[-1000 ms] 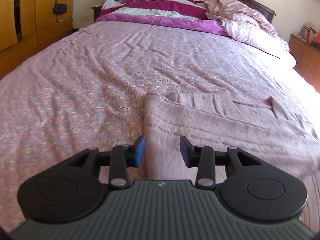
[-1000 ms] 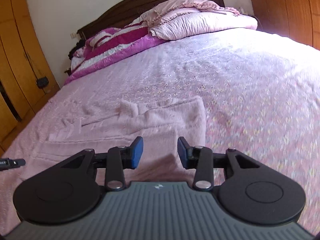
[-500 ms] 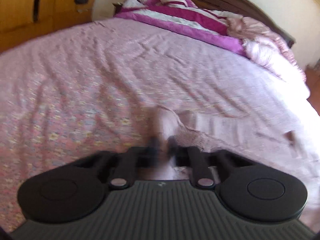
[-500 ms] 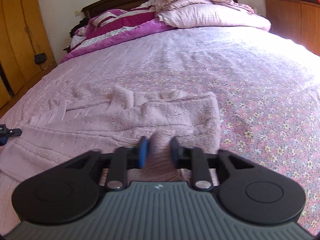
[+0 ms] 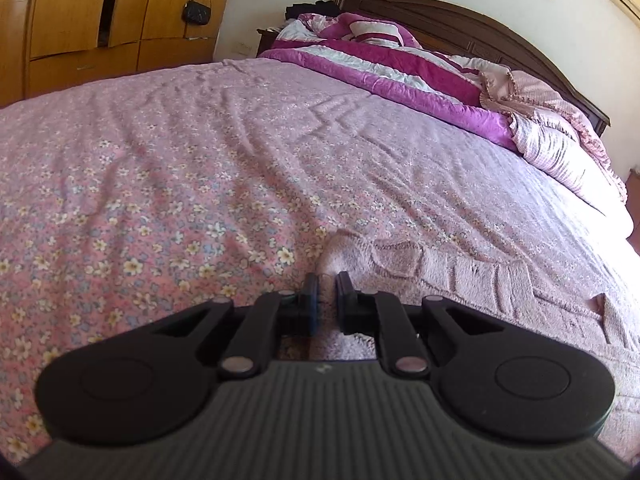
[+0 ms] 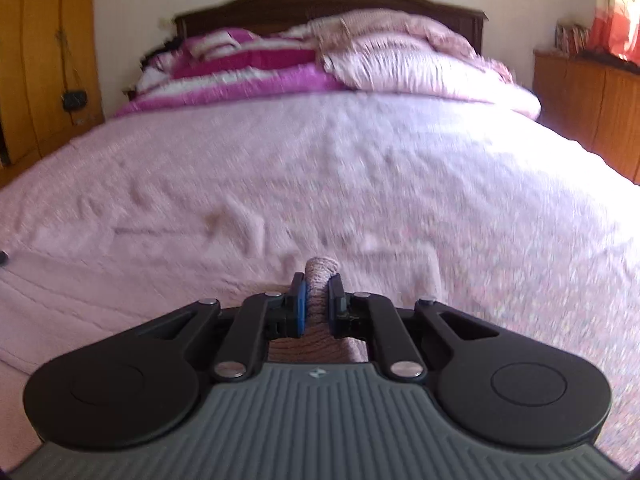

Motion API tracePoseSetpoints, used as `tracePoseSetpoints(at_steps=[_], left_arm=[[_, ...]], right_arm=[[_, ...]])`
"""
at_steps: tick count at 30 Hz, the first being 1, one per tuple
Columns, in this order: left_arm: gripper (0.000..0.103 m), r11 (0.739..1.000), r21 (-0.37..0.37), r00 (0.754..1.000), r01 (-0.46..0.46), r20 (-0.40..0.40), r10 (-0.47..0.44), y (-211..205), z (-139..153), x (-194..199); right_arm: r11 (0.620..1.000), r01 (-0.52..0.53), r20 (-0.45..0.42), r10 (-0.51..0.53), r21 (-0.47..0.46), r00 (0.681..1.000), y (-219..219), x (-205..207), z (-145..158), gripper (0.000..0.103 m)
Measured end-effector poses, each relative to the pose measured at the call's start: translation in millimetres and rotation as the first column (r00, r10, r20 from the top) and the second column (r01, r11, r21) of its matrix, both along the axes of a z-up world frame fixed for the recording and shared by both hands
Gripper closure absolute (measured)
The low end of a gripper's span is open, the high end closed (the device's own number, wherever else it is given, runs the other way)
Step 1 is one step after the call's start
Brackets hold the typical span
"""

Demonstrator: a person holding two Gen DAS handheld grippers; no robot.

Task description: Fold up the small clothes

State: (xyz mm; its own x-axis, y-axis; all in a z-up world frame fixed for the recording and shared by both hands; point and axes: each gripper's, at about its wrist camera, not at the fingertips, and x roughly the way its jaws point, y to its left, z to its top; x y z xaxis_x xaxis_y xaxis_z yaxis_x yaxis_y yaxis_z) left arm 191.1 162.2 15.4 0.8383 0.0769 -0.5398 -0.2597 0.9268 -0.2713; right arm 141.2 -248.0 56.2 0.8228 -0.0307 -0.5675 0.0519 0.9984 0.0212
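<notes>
I find both tongs pinched shut on the pink knit garment [image 5: 460, 280], left gripper [image 5: 327, 280] and right gripper [image 6: 318, 284] each holding its near edge, at 6 o'clock on the bed [image 5: 200, 160]. No fold made yet; all folding remains.

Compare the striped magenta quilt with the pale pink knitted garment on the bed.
The magenta quilt is glossy, magenta with white stripes; the knitted garment is fuzzy, plain pale pink. The quilt is heaped by the headboard; the garment lies spread at the near end. Only the garment is pinched by left gripper and right gripper. Both rest on the floral bedspread.
</notes>
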Motion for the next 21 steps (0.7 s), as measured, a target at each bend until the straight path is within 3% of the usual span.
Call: tracePoseSetpoints(at_steps=[3,8,10,13,16,19,21], left_arm=[[0.089,1.0,-0.006,1.0,0.003,-0.008,-0.003,1,-1,1],[0.08,1.0,0.017,1.0,0.021,-0.024,-0.02,-1,4,0],[0.064,0.998,0.062,0.999,0.031,-0.035,-0.029,-5,10,-2],[0.051,0.992,0.12,0.998,0.044,-0.045,-0.039,-9,21,-10],[0.05,0.986,0.136,0.994,0.093,-0.068,-0.085,-8,33,-20],[0.05,0.981,0.144,0.989,0.132,-0.079,-0.122,-7,46,-37],[0.05,0.972,0.178,0.986,0.156,-0.082,-0.144,-10,55,-51]], right_arm=[[1.0,0.016,0.007,-0.016,0.011,1.0,-2,1,-17,0.088],[0.999,0.044,0.005,-0.044,-0.029,0.999,-1,0,-13,0.045],[0.999,0.048,0.003,-0.049,0.015,0.999,-8,-5,-9,0.045],[0.995,0.058,-0.004,-0.058,0.082,0.998,-19,-20,-2,0.045],[0.992,0.053,0.0,-0.054,0.115,0.999,-26,-39,10,0.042],[0.987,0.024,0.015,-0.027,0.161,1.0,-29,-63,24,0.03],[0.983,-0.005,0.026,0.0,0.183,1.0,-28,-81,34,0.03]])
